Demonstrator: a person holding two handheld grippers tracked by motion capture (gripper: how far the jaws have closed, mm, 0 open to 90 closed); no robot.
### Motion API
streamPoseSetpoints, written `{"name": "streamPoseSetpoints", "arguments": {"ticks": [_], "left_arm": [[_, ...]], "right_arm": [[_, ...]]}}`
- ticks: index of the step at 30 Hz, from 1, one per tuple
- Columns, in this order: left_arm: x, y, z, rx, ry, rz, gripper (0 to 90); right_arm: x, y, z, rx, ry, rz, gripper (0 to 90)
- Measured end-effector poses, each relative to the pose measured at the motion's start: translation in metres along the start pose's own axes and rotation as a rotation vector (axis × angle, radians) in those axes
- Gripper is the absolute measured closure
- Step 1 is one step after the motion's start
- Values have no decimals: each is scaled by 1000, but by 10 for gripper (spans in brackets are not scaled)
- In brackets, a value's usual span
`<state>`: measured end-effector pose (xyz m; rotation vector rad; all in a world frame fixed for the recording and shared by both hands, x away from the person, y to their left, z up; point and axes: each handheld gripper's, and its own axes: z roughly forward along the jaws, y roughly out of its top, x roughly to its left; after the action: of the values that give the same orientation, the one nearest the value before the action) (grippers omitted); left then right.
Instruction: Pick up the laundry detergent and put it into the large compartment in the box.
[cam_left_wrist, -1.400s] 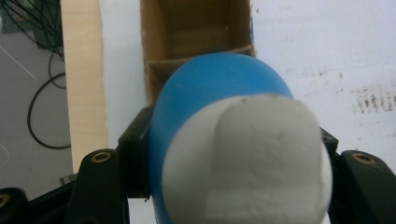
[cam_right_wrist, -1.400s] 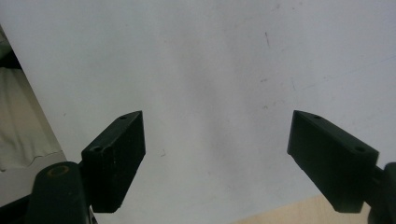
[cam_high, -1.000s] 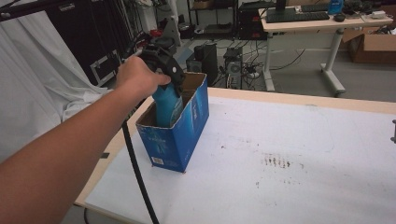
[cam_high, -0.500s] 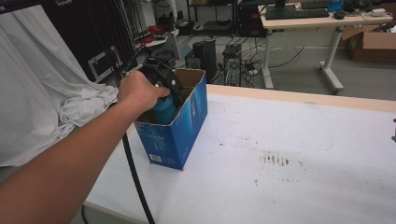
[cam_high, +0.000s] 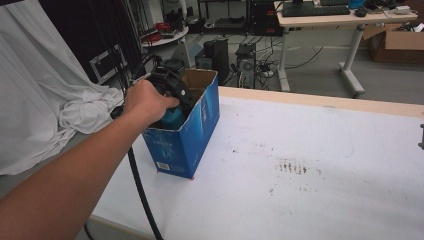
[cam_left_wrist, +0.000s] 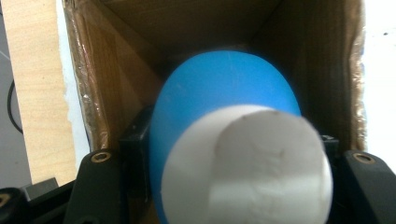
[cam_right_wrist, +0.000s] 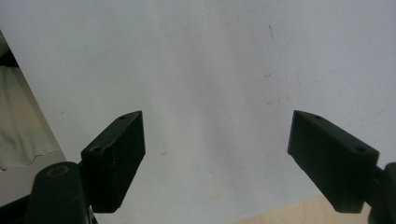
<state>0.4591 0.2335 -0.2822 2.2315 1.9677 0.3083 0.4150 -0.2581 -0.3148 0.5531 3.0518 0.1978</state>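
A blue cardboard box stands open-topped near the white table's left edge. My left gripper, held by a hand, reaches down into the box. It is shut on a blue bottle with a white cap. In the left gripper view the bottle sits between the black jaws of the left gripper, cap towards the camera and body pointing down between the brown inner walls. My right gripper hangs open over the bare white table with nothing between its jaws.
A black cable trails from the left gripper over the table's near-left edge. White cloth drapes to the left of the table. Dark smudges mark the table's middle. Behind stand computer towers and a desk.
The hand has lowered the left gripper and the bottle deeper into the box; the bottle stood higher above the rim a second ago.
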Motion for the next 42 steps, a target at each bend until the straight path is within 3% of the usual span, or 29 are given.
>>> {"name": "streamPoseSetpoints", "arguments": {"ticks": [19, 42], "left_arm": [[8, 0, 5, 8, -35, -37, 367], [7, 0, -5, -12, -51, -34, 300]], "right_arm": [[0, -1, 1, 6, 3, 1, 192], [3, -1, 0, 13, 12, -1, 197]]}}
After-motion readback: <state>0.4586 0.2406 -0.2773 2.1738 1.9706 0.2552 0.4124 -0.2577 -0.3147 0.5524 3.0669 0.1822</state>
